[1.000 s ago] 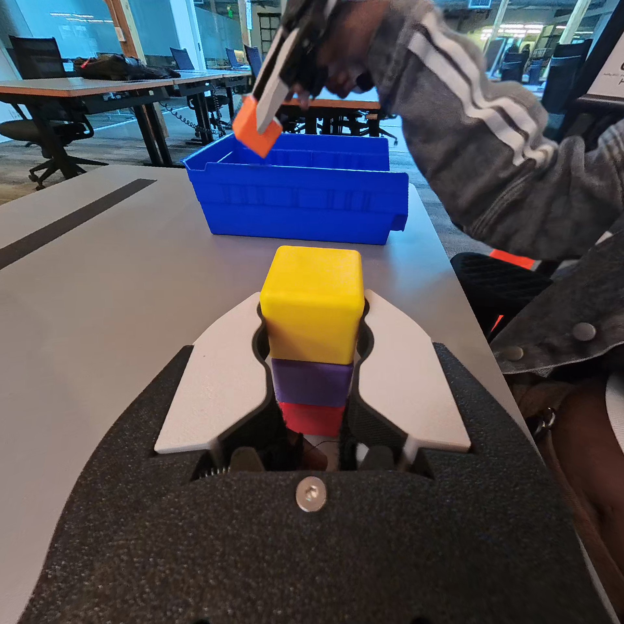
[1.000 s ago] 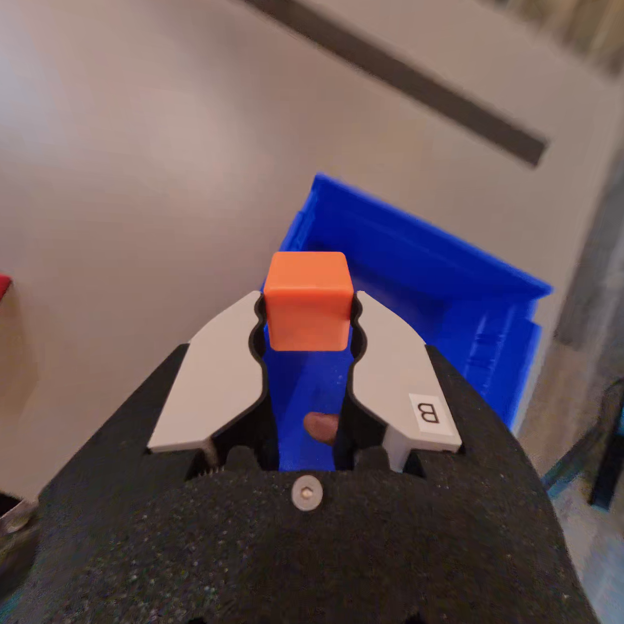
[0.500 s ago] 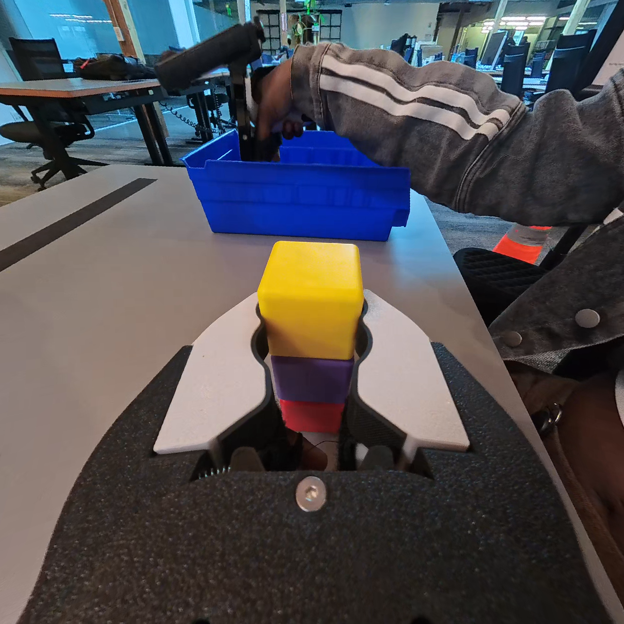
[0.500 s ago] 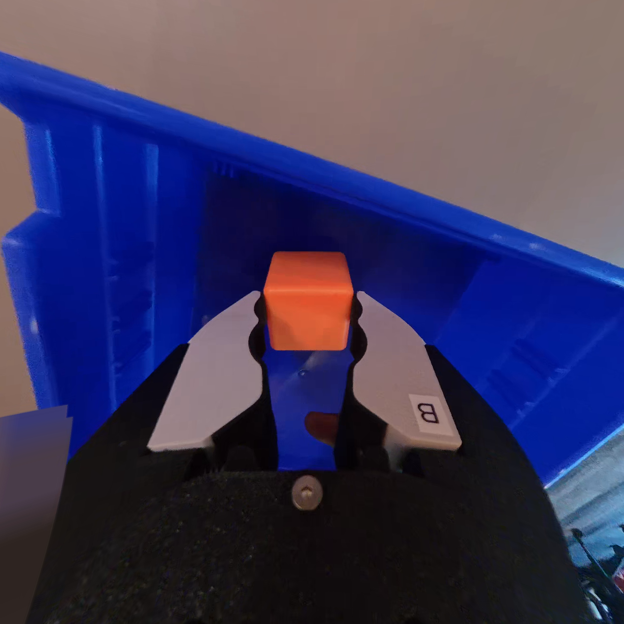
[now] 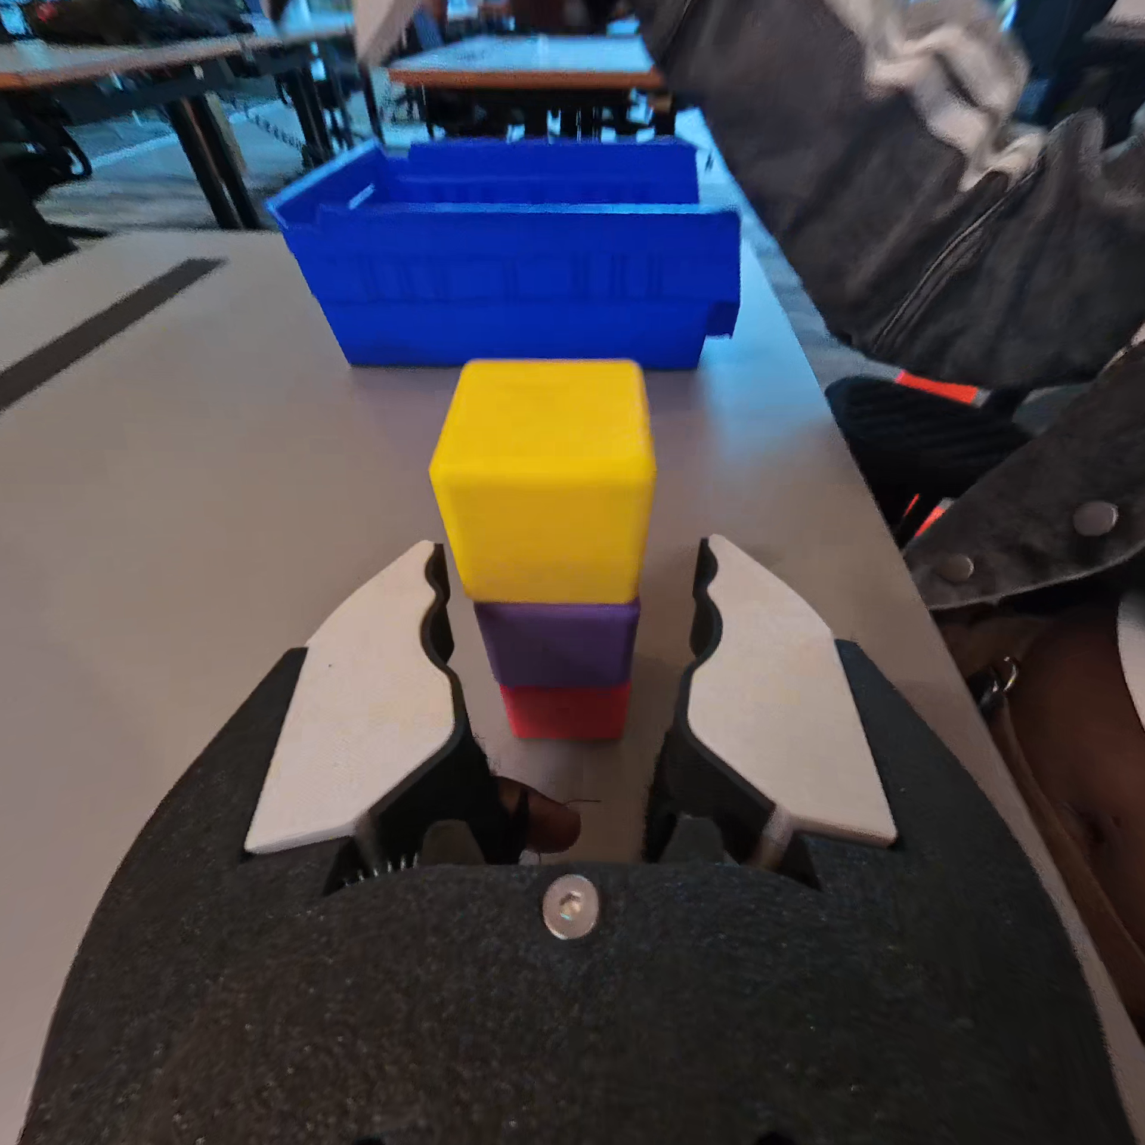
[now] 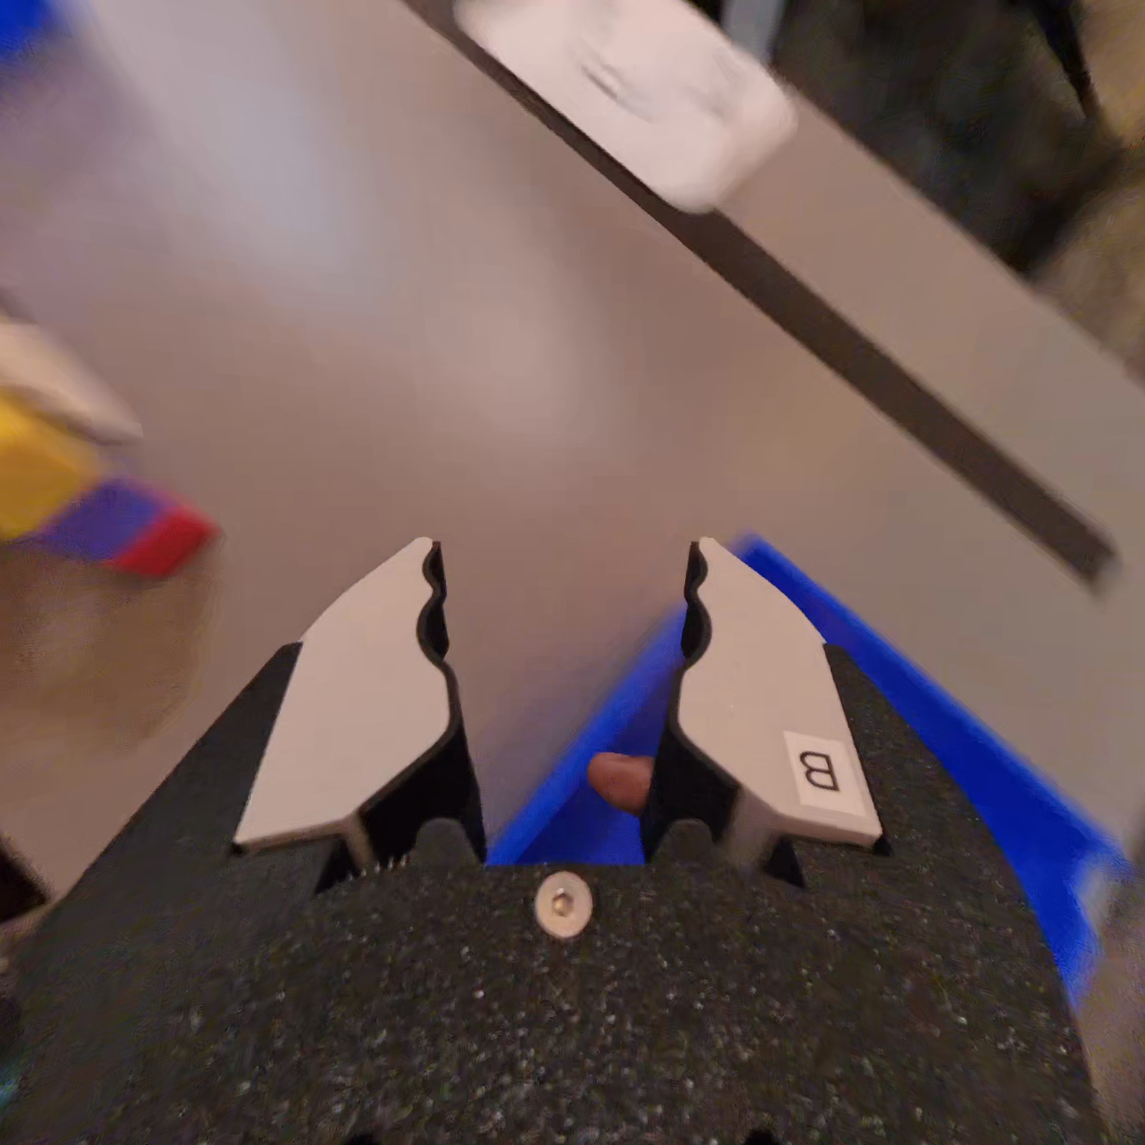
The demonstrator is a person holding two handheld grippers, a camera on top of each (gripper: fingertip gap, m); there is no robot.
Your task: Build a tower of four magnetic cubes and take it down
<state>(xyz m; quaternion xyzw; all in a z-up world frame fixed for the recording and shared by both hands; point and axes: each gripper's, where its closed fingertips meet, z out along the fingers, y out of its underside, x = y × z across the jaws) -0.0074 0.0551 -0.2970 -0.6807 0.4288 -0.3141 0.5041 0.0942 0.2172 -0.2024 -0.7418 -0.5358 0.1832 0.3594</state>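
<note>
A tower of three cubes stands on the grey table (image 5: 186, 526): a yellow cube (image 5: 542, 483) on top, a purple cube (image 5: 557, 644) under it and a red cube (image 5: 567, 712) at the bottom. My left gripper (image 5: 570, 548) is open around the tower, with a gap between each pad and the cubes. My right gripper (image 6: 564, 548) is open and empty above the table beside the blue bin (image 6: 929, 712). The tower also shows blurred at the left edge of the right wrist view (image 6: 93, 495). The orange cube is out of view.
The blue bin (image 5: 514, 279) stands on the table behind the tower. A person's grey sleeve (image 5: 898, 186) reaches over the table's right edge. A dark stripe (image 5: 93, 334) runs across the table at the left. Desks and chairs stand beyond. The yellow cube (image 5: 542, 483) is about 6 centimeters from my left fingertips and 20 centimeters from my right.
My left gripper opened and let go of the yellow cube; the tower stays standing. My right gripper opened, the orange cube left its grasp inside the bin, and it rose out of the bin.
</note>
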